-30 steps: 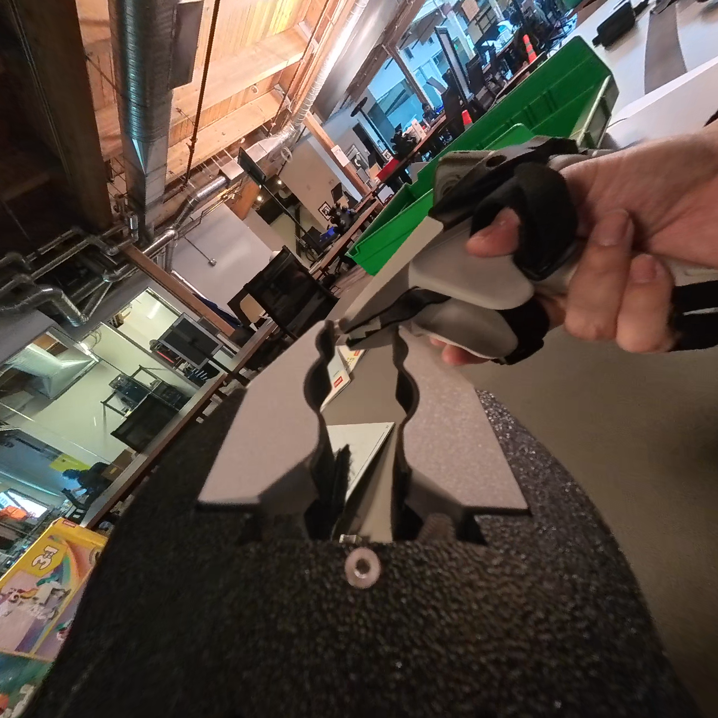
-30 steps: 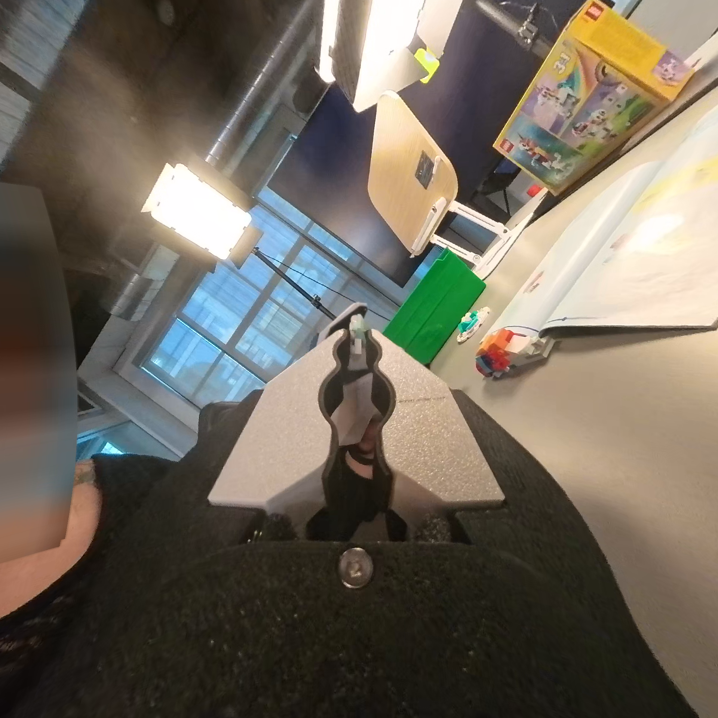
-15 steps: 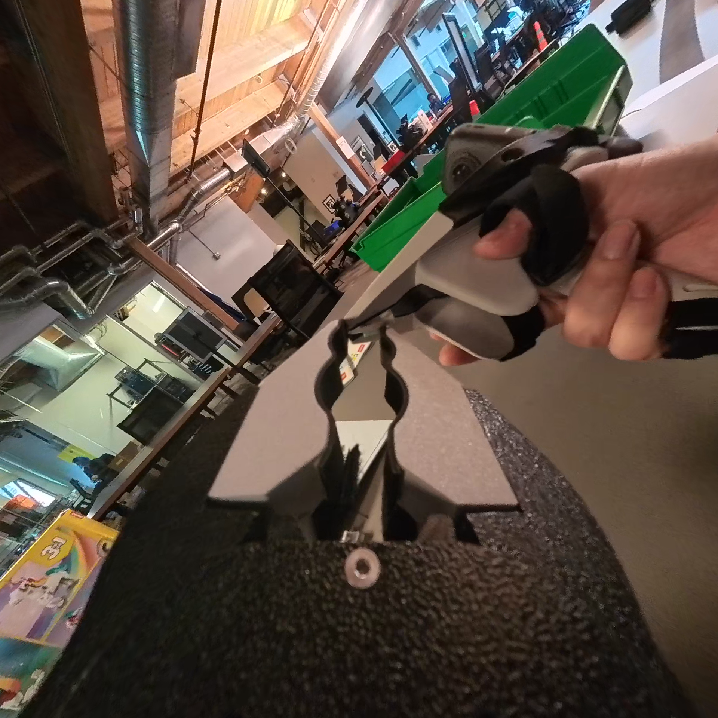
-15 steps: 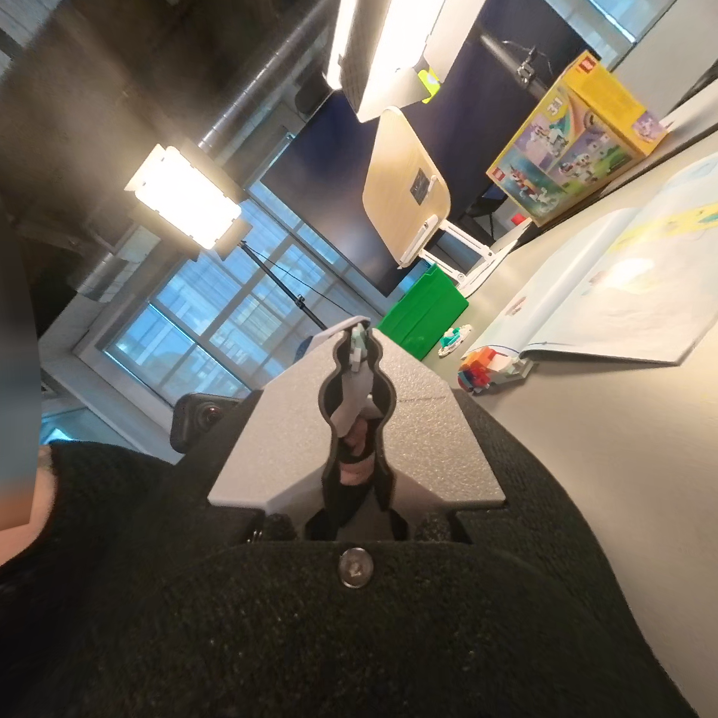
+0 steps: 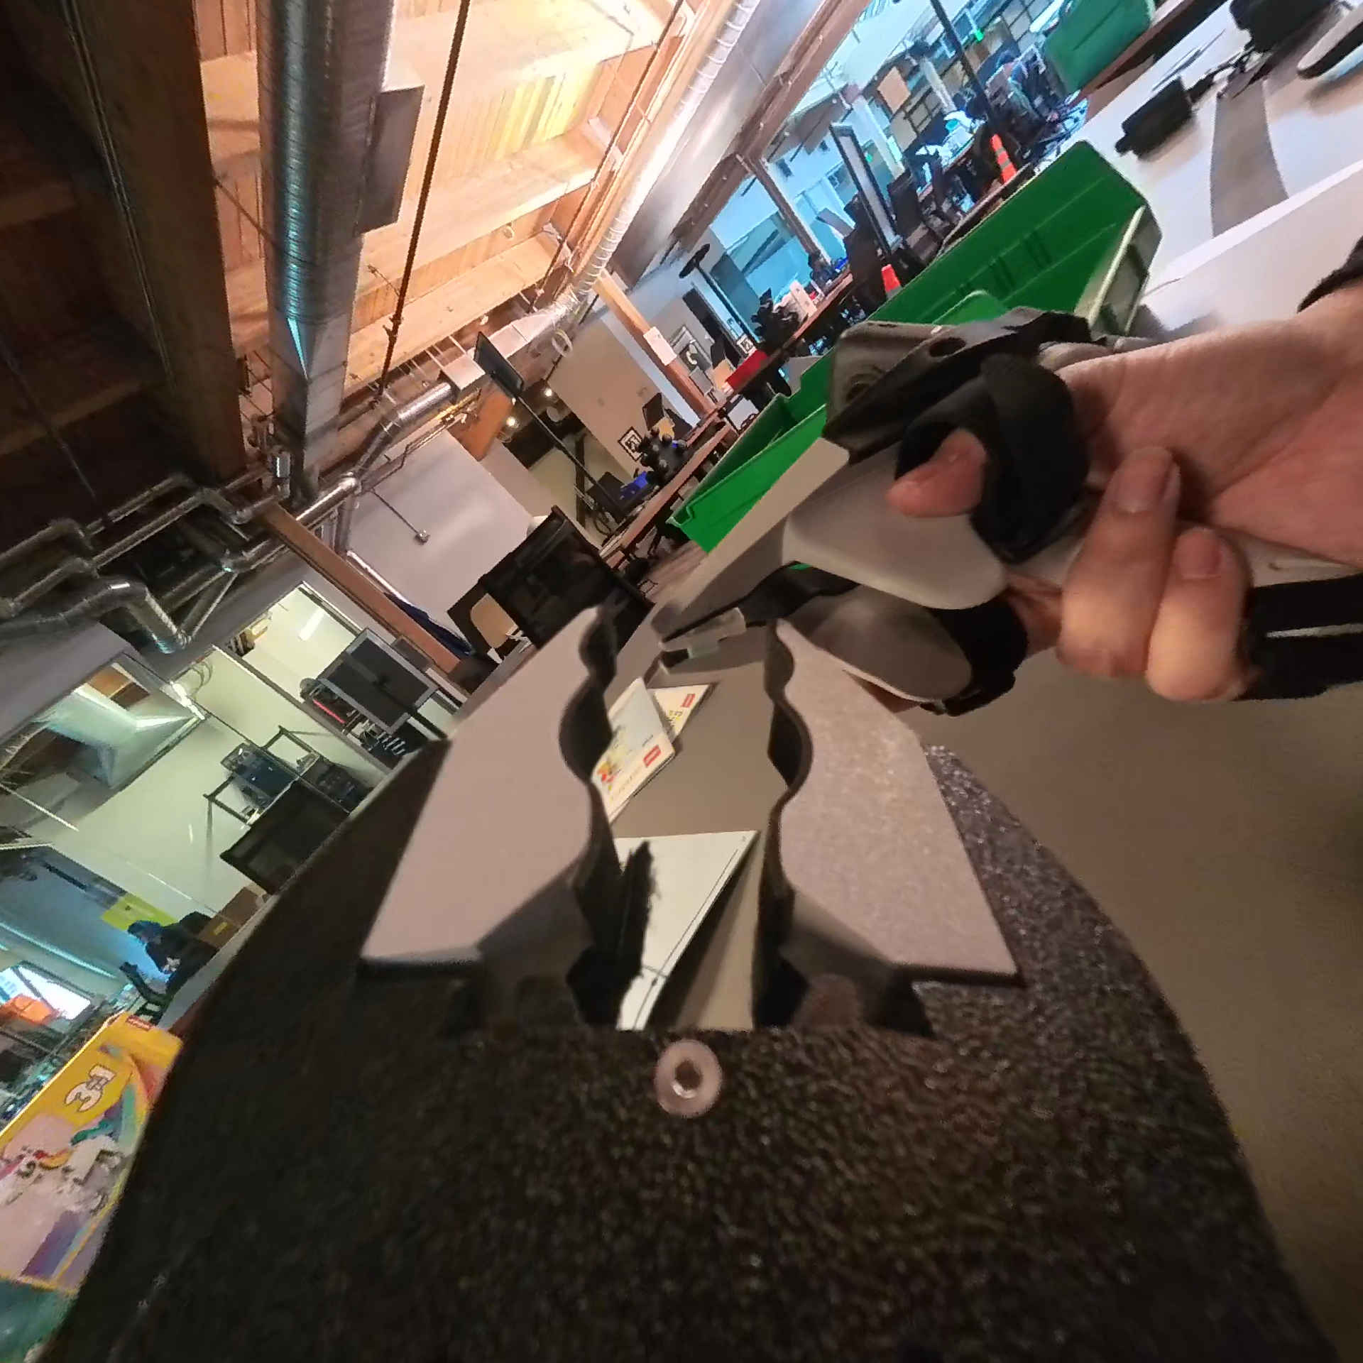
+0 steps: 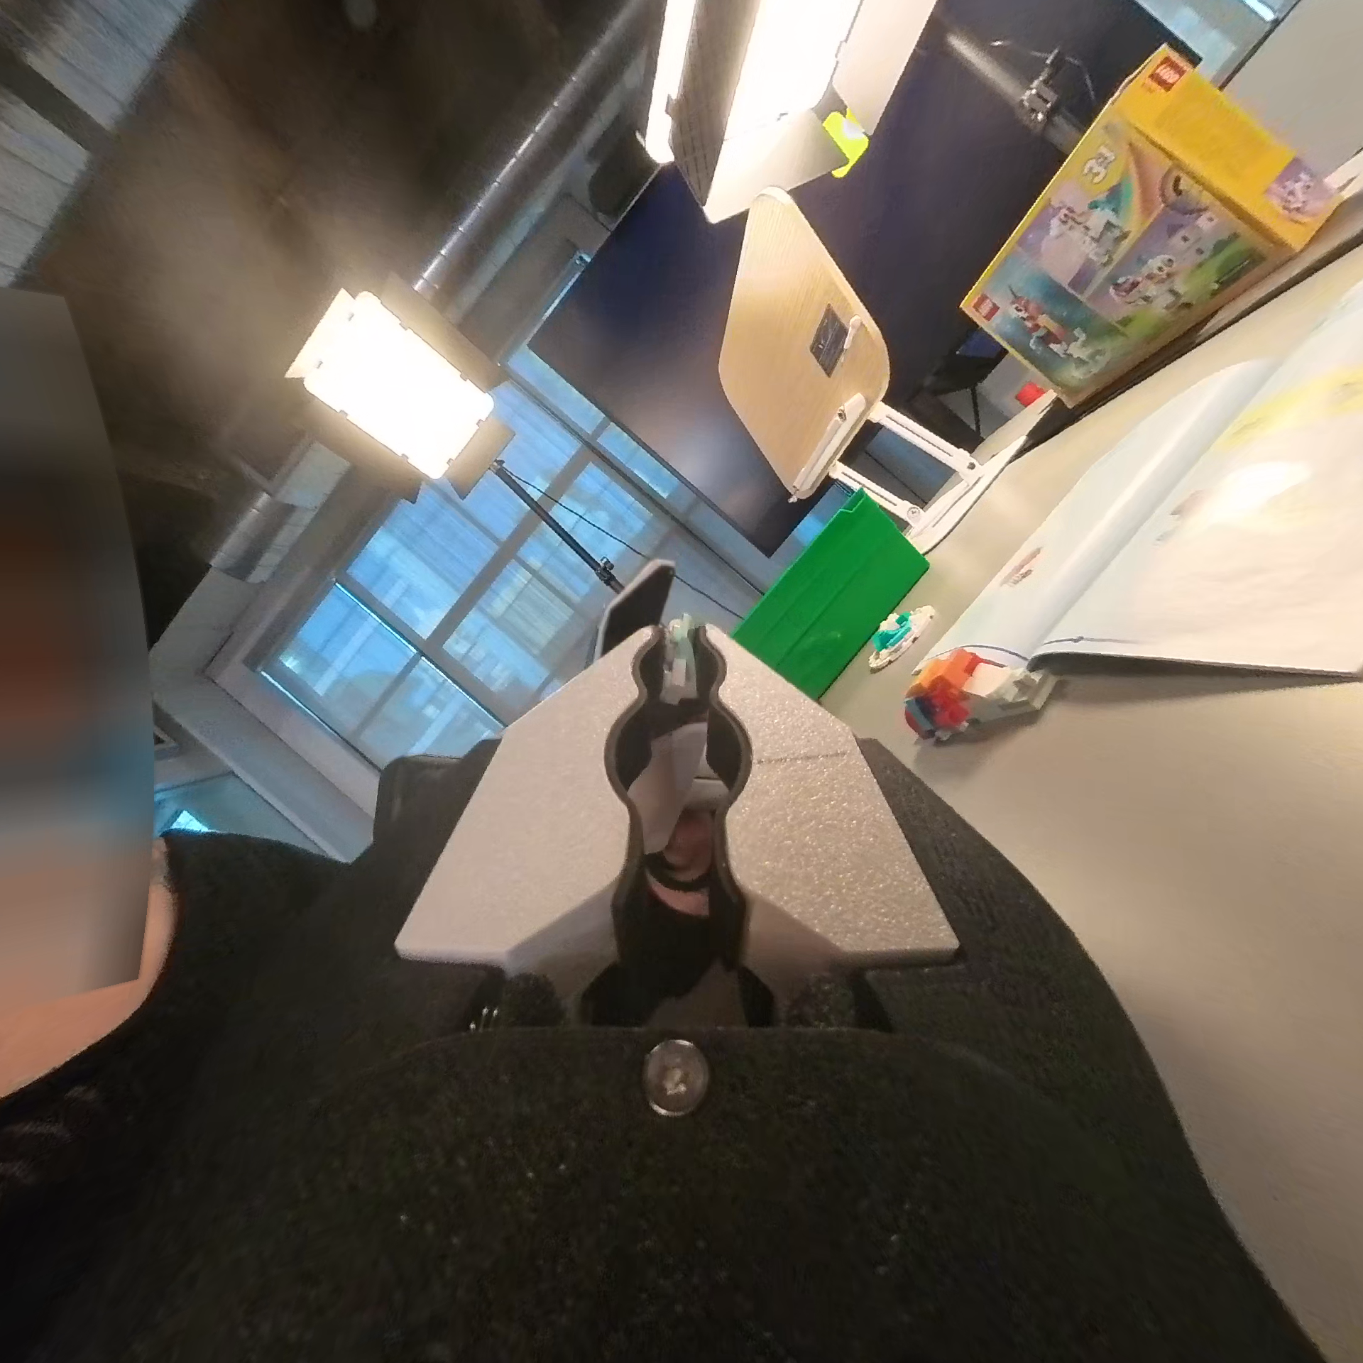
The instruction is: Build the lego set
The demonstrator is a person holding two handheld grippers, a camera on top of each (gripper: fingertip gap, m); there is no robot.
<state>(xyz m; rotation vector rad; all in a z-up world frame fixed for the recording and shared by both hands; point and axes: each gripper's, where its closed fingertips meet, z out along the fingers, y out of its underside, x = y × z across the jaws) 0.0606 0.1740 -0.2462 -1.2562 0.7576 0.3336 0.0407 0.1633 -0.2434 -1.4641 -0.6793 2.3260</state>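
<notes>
A partly built model of orange, red and white bricks (image 6: 966, 689) is seen resting on the grey table (image 6: 1106, 885), just in front of an open instruction booklet (image 6: 1217, 560). A smaller teal and white round assembly (image 6: 901, 627) lies near it, beside a green bin (image 6: 833, 597). The set's yellow box (image 6: 1150, 221) stands farther back. Much of the build is judged to remain, since only small sections are assembled.

The right gripper (image 6: 682, 653) is held above the table, closed narrowly on a small pale green and white piece (image 6: 677, 649) pinched at its tips. In the left wrist view, the right gripper is gripped by a hand (image 5: 1180, 531) in a black strap and pointed towards the left gripper (image 5: 686, 656), whose jaws stand well apart and hold nothing. The piece is presented between the spread fingers, apparently for a handover or joining.
</notes>
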